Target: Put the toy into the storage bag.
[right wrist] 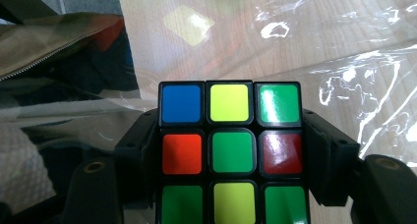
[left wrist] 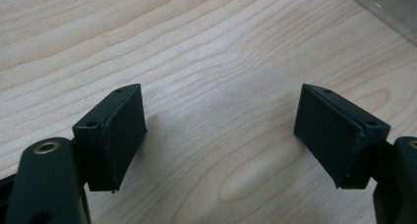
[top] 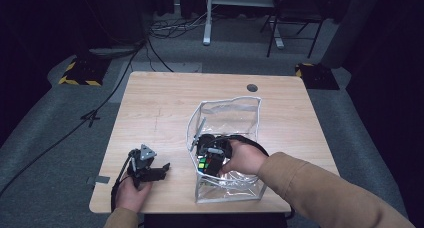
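My right gripper (top: 212,156) reaches down inside a clear plastic zip bag (top: 235,110) standing open on the wooden table (top: 160,103). It is shut on a scrambled puzzle cube (top: 204,164). In the right gripper view the cube (right wrist: 231,150) sits between the two black jaws, which press its left and right sides, with the crinkled bag wall (right wrist: 344,62) behind it. My left gripper (top: 161,171) rests on the table to the left of the bag, apart from it. In the left gripper view it (left wrist: 223,121) stands open over bare wood with nothing between the pads.
The bag's zipper edge (right wrist: 49,42) hangs at the upper left of the right gripper view. A round cable hole (top: 252,87) lies near the table's far edge. Beyond the table are floor cables (top: 100,108), a desk leg (top: 207,18) and a chair (top: 292,18).
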Demonstrator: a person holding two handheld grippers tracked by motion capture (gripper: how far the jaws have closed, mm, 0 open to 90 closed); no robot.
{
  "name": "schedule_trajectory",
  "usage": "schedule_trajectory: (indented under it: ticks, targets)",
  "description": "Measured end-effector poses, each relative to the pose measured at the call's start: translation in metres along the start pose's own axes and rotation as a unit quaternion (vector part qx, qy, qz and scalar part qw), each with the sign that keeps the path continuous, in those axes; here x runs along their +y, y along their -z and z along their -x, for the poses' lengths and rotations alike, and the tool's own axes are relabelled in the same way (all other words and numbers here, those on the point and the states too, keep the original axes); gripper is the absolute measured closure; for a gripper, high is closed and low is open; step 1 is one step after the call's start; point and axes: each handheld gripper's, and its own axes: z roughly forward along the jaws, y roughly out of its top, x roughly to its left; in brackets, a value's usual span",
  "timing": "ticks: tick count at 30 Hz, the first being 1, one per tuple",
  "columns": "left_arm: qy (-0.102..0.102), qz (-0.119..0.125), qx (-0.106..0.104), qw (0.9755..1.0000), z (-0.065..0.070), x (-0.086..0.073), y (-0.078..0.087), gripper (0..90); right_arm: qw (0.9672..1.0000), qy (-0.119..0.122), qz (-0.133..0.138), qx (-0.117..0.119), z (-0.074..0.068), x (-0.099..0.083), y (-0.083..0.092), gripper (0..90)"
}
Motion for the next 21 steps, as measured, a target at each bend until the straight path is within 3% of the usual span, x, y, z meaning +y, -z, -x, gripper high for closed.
schedule_trajectory:
  ticks: [5,11,18,21]
  targets:
    - [0.0,0.0,0.0,1.0,0.0,0.0,0.0,19.9,0.9999,-0.001,0.002,0.01,0.003,0.002,-0.005,33.0]
    - [0.001,0.001,0.0,1.0,0.0,0.0,0.0,19.9,0.9998,-0.007,-0.015,0.012,0.006,0.003,-0.011,32.2]
    - [0.001,0.001,0.0,1.0,0.0,0.0,0.0,19.9,0.9997,-0.005,-0.01,0.022,0.008,0.002,-0.018,28.5]
    - [0.002,0.001,-0.002,1.0,0.0,0.0,0.0,19.8,0.9991,-0.007,-0.02,0.037,0.009,0.003,-0.02,36.6]
